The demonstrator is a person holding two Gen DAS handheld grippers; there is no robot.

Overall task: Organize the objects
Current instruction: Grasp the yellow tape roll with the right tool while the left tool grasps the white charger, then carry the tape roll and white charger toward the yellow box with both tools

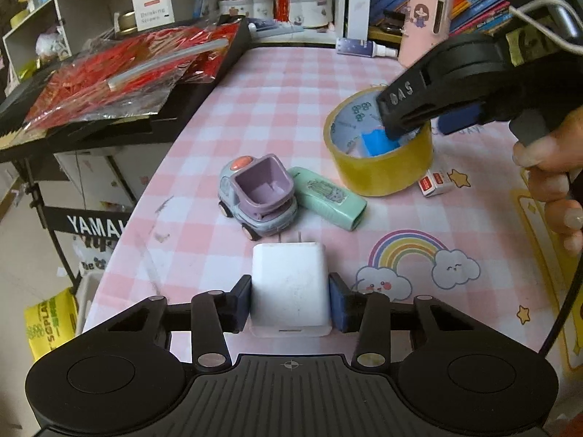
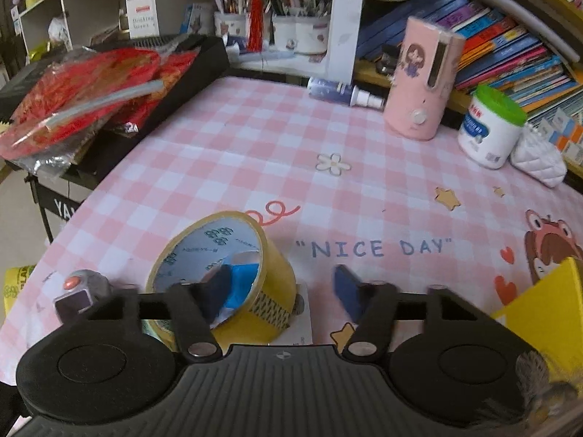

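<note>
Two grips are in hand on the checked tabletop [image 1: 284, 83]. The left gripper [image 1: 291, 304] has its jaws closed in on a white charger [image 1: 289, 284], a pad against each flat side, prongs pointing away from the jaws. That block is hard, smooth and light; squeezed across its broad flanks it should sit firm, though the glossy plastic could slide if the hold slackens.

The right gripper [image 2: 282, 287] straddles the wall of a yellow tape roll [image 2: 226, 276]: one finger is inside the core, the other stands outside, clear of the roll. So the jaws are part open and I judge they do not pinch it yet. The roll looks tilted in the right wrist view, so the inner finger may be tipping it. It is stiff, fairly light and round, so the wall, inside to outside, is the sensible place to hold; gripped across the outer curve it would tend to roll away.

Just beyond the charger, ahead of the left jaws, lie a toy truck [image 1: 258, 196] and a mint case [image 1: 328, 198], touching each other.
</note>
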